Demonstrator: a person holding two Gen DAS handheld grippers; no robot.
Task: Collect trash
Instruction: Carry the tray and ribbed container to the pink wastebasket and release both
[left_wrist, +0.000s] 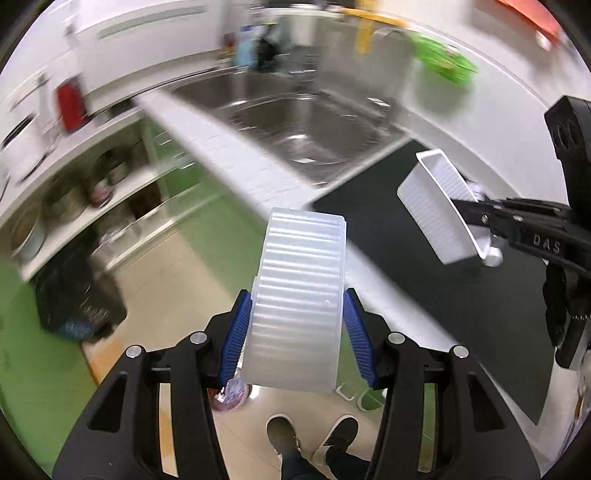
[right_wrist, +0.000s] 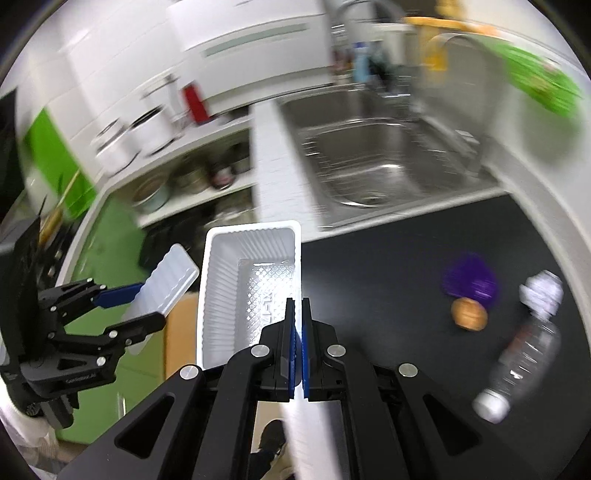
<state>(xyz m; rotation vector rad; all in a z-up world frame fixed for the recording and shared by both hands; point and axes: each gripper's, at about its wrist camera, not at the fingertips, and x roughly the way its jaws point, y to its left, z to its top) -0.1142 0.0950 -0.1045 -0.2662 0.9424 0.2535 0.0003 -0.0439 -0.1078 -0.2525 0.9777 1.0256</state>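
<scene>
A: So, what does the left gripper (left_wrist: 297, 328) have?

B: Its blue pads (left_wrist: 236, 332) pinch a translucent ribbed container (left_wrist: 301, 295) from both sides. It hangs past the tabletop's white edge, over the floor (left_wrist: 177, 266).

A: And the right gripper (right_wrist: 298, 332)?

B: Its jaws are pressed together on the rim of a white ribbed tray (right_wrist: 236, 288), which faces open side up towards the right wrist camera. From the left wrist view the same tray (left_wrist: 432, 206) sits tilted in the air over the black tabletop (left_wrist: 424, 295).

A: Anything else lying on that tabletop?

B: Yes, in the right wrist view: a clear plastic bottle (right_wrist: 521, 358) on its side, a crumpled white wad (right_wrist: 541, 291) just beside its far end, a purple blurred object (right_wrist: 471, 280), and a small brown round thing (right_wrist: 469, 314) touching it.

A: What's behind?

B: A steel sink (right_wrist: 373, 158) set next to the tabletop, and open shelves (right_wrist: 192, 177) with pots to the left. A dark bag (left_wrist: 74, 295) sits on the floor below the shelves. The person's shoes (left_wrist: 314, 435) show at the bottom.
</scene>
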